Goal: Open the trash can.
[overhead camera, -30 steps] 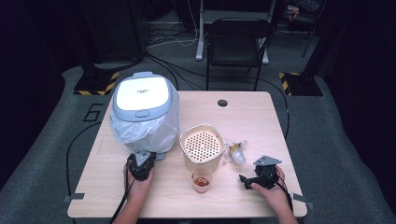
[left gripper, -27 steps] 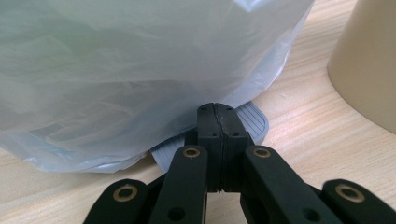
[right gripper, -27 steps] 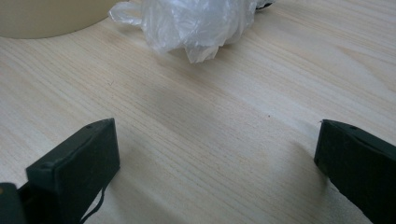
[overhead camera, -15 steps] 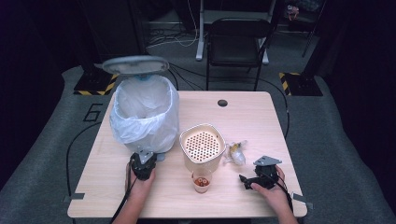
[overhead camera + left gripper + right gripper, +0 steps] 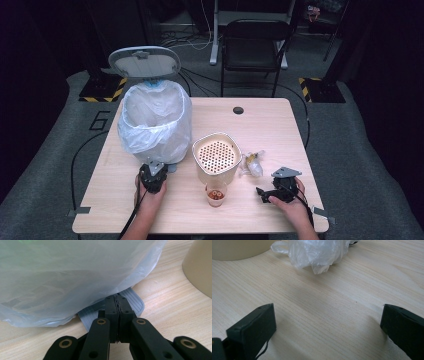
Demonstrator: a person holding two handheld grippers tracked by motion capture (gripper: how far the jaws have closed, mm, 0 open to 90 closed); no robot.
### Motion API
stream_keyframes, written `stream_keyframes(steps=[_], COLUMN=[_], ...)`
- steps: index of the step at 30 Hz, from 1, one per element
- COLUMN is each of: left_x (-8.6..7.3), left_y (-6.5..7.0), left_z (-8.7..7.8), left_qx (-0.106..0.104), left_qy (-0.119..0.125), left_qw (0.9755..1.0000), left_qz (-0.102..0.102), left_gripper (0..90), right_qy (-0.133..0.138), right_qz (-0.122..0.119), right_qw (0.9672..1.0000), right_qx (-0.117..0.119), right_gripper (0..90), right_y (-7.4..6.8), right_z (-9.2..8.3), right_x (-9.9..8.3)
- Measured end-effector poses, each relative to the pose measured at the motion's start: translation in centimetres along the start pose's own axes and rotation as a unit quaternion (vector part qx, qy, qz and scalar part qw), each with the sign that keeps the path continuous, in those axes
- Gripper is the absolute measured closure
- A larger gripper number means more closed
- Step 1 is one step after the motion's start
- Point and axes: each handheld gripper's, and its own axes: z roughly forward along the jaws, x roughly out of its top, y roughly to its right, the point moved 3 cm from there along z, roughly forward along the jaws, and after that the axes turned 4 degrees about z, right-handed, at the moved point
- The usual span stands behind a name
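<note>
Grey ribbed plastic, the foot pedal (image 5: 130, 302) of the bag-lined bin (image 5: 155, 122), lies under the tips of the left gripper (image 5: 153, 176), at lower left of the high view; the jaws are pressed shut, nothing held, and bear down on it. The bin's oval lid (image 5: 144, 62) is seen raised at upper left. A crumpled clear plastic wrapper (image 5: 251, 164) lies up and left of the right gripper (image 5: 274, 192), nearer that hand, whose jaws stand wide apart and empty. Between the hands a cream perforated container (image 5: 216, 156) and a small cup (image 5: 215, 194) are set. The pale wooden desk (image 5: 280, 130) is ringed by grey floor and a black chair (image 5: 254, 45).
</note>
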Motion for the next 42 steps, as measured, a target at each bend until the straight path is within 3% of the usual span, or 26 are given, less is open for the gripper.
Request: stream_keyframes(steps=[21,22,23,25,26,27,28,34,37,38,40,42], left_x=[0.0,0.0,0.0,0.0,0.0,0.0,0.0,0.0,0.0,0.0,0.0,0.0], left_y=[0.1,0.1,0.1,0.1,0.1,0.1,0.1,0.2,0.4,0.5,0.7,0.6], left_z=[0.1,0.0,0.0,0.1,0.1,0.0,0.0,-0.1,0.0,0.0,0.0,0.0], left_qx=[0.007,0.004,0.004,0.006,0.008,0.004,0.001,0.009,0.015,0.025,0.029,0.021], left_qy=[0.005,-0.003,-0.003,0.005,0.005,0.003,0.000,0.000,0.002,0.003,0.004,0.001], left_qw=[0.9999,0.9999,0.9999,0.9999,0.9999,1.0000,1.0000,0.9998,0.9995,0.9987,0.9982,0.9988], left_qz=[0.009,0.012,0.012,0.008,0.010,0.008,0.005,0.019,0.028,0.044,0.052,0.045], left_gripper=[88.9,88.9,89.0,88.9,88.9,88.9,88.8,88.8,88.9,89.4,89.6,90.0], right_qy=[0.001,0.004,0.004,0.001,-0.005,0.005,0.004,0.039,0.034,0.031,0.025,0.029], right_qz=[0.000,0.008,0.008,0.005,0.006,0.012,0.004,0.018,0.012,0.014,0.004,0.010], right_qw=[1.0000,1.0000,1.0000,1.0000,1.0000,0.9999,0.9999,0.9991,0.9993,0.9994,0.9997,0.9995], right_qx=[0.000,0.001,0.001,0.000,0.003,-0.010,-0.014,-0.001,0.005,0.004,-0.001,-0.001], right_gripper=[0.3,10.3,10.3,23.0,22.6,22.5,22.2,25.6,26.6,26.5,24.9,23.6], right_y=[0.0,-0.2,-0.2,-0.1,-0.1,-0.3,-0.3,-0.9,-1.0,-1.3,-1.5,-2.0], right_z=[0.0,-0.2,-0.2,-0.6,-0.8,-1.0,-1.2,-2.4,-2.4,-2.4,-2.4,-2.5], right_x=[0.0,0.1,0.1,0.3,0.4,0.6,0.7,2.0,2.1,2.2,2.6,3.3])
